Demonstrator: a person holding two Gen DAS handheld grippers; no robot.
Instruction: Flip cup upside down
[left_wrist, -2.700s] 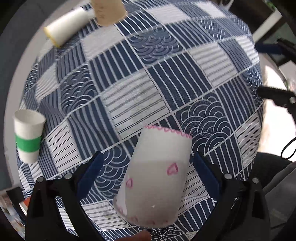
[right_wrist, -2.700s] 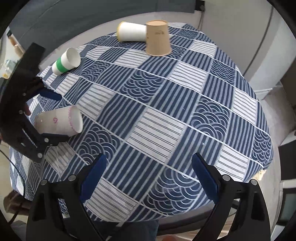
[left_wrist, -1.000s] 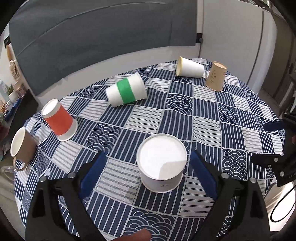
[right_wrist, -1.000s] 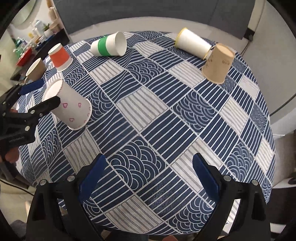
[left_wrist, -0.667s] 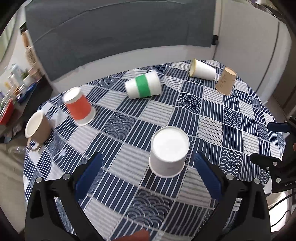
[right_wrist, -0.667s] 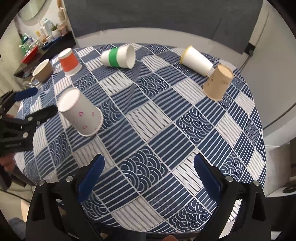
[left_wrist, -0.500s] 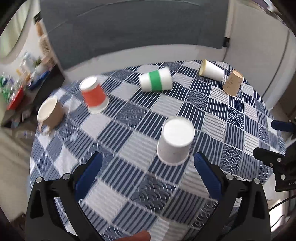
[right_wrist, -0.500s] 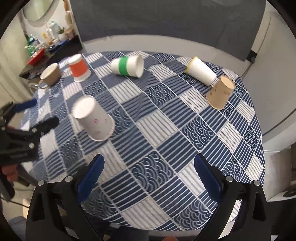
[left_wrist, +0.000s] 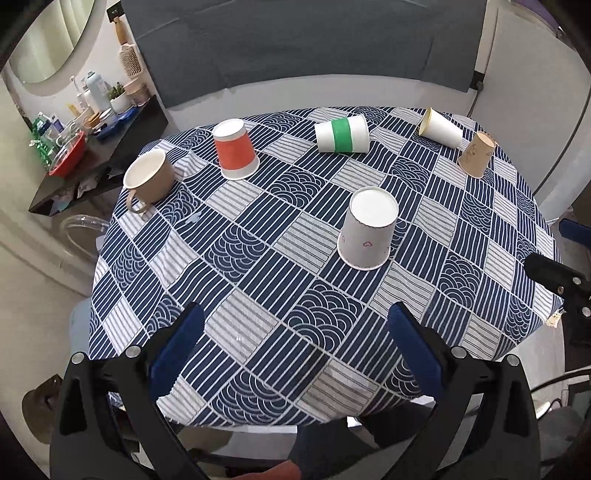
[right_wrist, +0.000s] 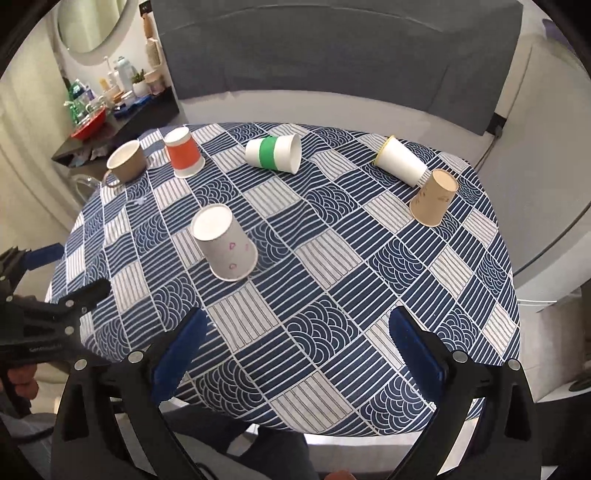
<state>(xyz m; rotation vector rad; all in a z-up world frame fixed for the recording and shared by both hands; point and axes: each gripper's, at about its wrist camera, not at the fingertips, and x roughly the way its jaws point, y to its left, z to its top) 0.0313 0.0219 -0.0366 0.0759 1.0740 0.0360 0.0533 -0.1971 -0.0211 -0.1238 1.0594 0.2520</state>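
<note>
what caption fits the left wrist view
Open left gripper backed off from the heart cup, upside down on the checked tablecloth.

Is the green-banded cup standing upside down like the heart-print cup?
No, the green-banded cup lies on its side on the tablecloth, while the heart-print cup stands rim-down.

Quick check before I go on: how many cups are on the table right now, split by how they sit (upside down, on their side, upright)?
Upside down: 3 – white heart cup, orange cup, tan paper cup
On their side: 2 – green-banded cup, yellow-rimmed white cup
Upright: 1 – brown mug
Total: 6
</note>
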